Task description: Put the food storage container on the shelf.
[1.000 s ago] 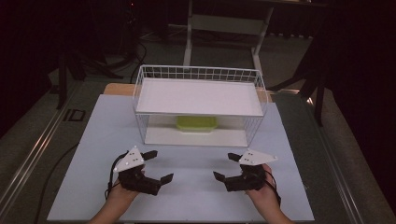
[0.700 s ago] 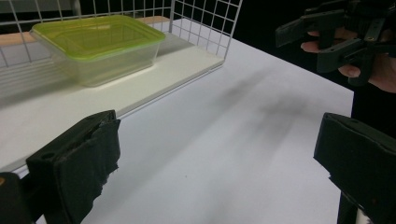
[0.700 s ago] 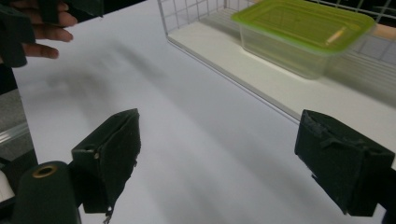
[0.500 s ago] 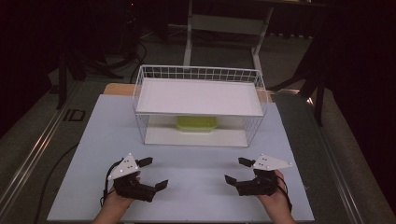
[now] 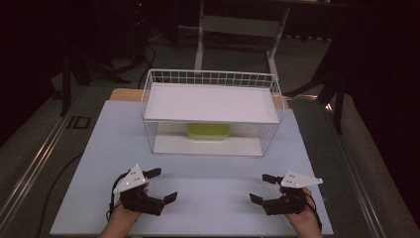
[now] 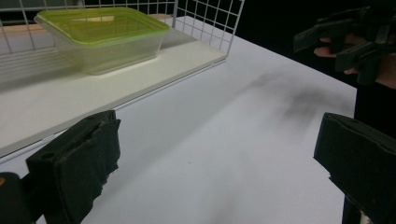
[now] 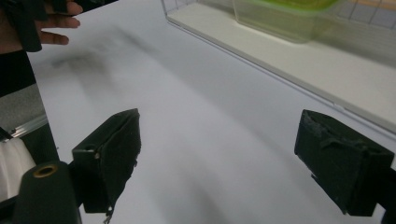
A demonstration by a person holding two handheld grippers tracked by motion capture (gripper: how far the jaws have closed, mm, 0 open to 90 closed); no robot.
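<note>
Green-lidded container (image 5: 208, 131) sits under the white shelf board (image 5: 212, 102) in the high view, so most of its top & back are hidden; in the right gripper view its lid is cut off by the top edge. Forearms run off the bottom edge in the high view, w/ each hand partly covered by its gripper. Background beyond the table (image 5: 213, 183) is too dark to make out.

Glossy translucent plastic box (image 6: 105, 37) inside white wire basket (image 5: 208, 78), matt tabletop (image 5: 213, 188).

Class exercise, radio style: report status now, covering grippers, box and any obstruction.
Left gripper open, empty, near table edge. Right gripper open, empty, opposite. Green-lidded box on lower shelf of wire rack, untouched. Upper shelf overhangs box; front open.
</note>
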